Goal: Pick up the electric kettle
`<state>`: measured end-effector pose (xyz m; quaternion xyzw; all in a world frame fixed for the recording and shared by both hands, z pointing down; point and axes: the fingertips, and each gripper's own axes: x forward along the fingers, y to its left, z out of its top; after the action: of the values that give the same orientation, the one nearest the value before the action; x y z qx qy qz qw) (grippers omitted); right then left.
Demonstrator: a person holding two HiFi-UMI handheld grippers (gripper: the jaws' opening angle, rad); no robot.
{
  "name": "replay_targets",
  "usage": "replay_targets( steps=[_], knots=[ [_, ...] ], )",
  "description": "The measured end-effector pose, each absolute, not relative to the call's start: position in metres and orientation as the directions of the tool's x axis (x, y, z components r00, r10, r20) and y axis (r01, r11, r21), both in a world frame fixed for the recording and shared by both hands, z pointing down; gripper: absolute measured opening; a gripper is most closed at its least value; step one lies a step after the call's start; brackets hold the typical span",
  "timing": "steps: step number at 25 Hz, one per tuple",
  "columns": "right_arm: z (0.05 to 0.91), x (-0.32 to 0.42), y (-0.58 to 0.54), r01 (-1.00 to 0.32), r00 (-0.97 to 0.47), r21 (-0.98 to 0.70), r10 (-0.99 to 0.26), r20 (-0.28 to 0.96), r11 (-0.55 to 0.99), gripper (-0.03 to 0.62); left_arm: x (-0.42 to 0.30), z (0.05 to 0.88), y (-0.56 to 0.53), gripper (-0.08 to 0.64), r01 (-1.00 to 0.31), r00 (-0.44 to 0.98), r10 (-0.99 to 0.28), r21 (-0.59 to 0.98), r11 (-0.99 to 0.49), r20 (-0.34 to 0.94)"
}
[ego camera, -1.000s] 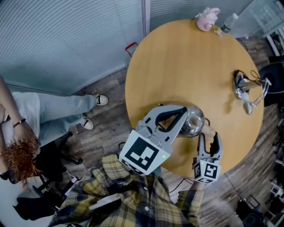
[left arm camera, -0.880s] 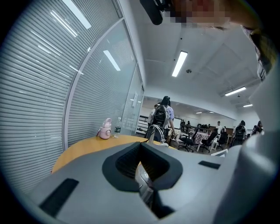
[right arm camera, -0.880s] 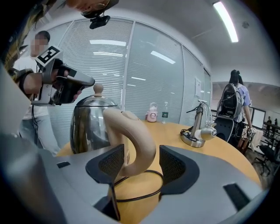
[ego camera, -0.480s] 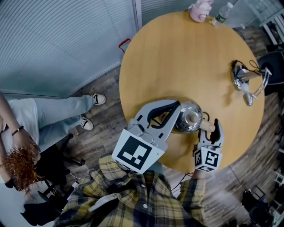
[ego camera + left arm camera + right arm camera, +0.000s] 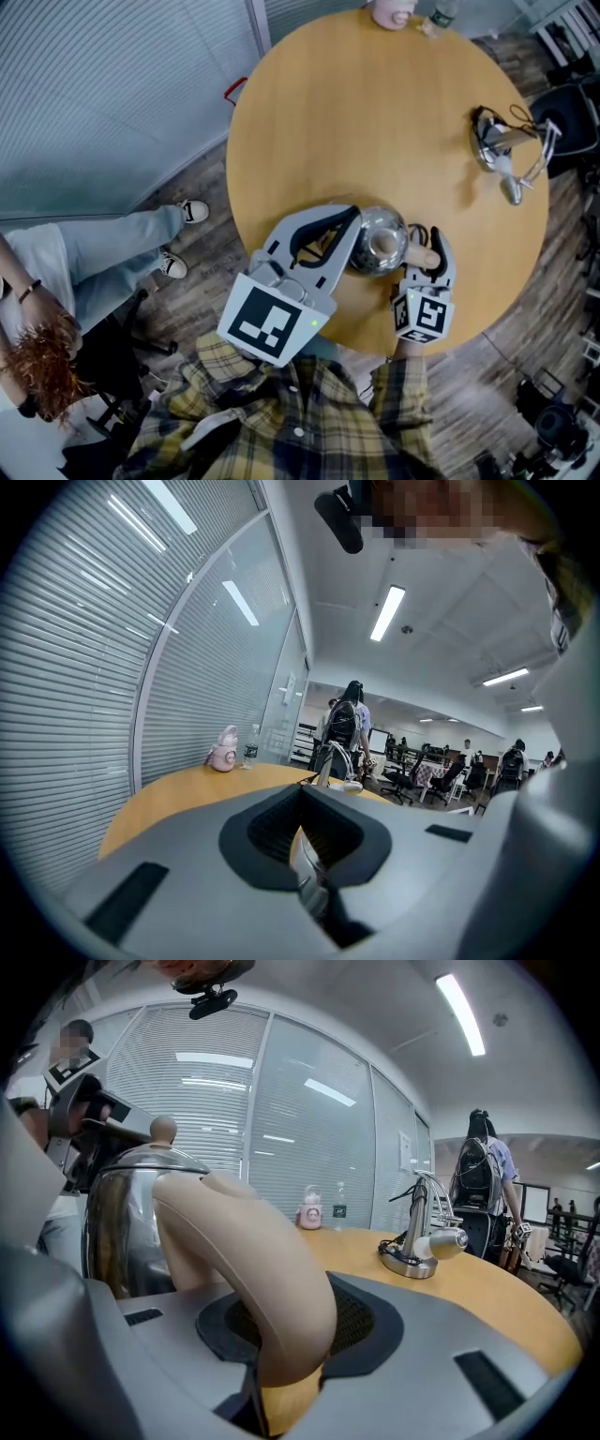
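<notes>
The left gripper (image 5: 352, 230) has its jaws apart, tips against the steel kettle (image 5: 377, 239), which stands near the table (image 5: 375, 112) edge. The right gripper (image 5: 427, 242) has its jaws closing on the beige handle (image 5: 253, 1260).

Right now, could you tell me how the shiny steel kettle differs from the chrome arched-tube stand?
The shiny steel kettle is squat and rounded with a beige handle; the chrome arched-tube stand is slim on a small base. The kettle sits toward the near edge of the round wooden table; the stand near its right edge. Both are upright, polished metal.
</notes>
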<state>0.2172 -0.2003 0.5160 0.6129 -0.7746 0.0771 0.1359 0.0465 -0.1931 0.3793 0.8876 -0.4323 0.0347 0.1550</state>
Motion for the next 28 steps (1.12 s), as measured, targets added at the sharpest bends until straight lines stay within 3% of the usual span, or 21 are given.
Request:
replay_targets(
  steps=[5, 28],
  knots=[
    [0.514, 0.215, -0.206, -0.98, -0.172, 0.051, -0.941, 0.291, 0.195, 0.066, 0.046, 0.381, -0.194, 0.002, -0.781, 0.621, -0.756, 0.25, -0.572, 0.208],
    [0.484, 0.227, -0.217, -0.996, -0.077, 0.013, -0.967, 0.242, 0.083, 0.054, 0.037, 0.356, -0.203, 0.002, -0.79, 0.609, -0.77, 0.232, -0.567, 0.188]
  ],
)
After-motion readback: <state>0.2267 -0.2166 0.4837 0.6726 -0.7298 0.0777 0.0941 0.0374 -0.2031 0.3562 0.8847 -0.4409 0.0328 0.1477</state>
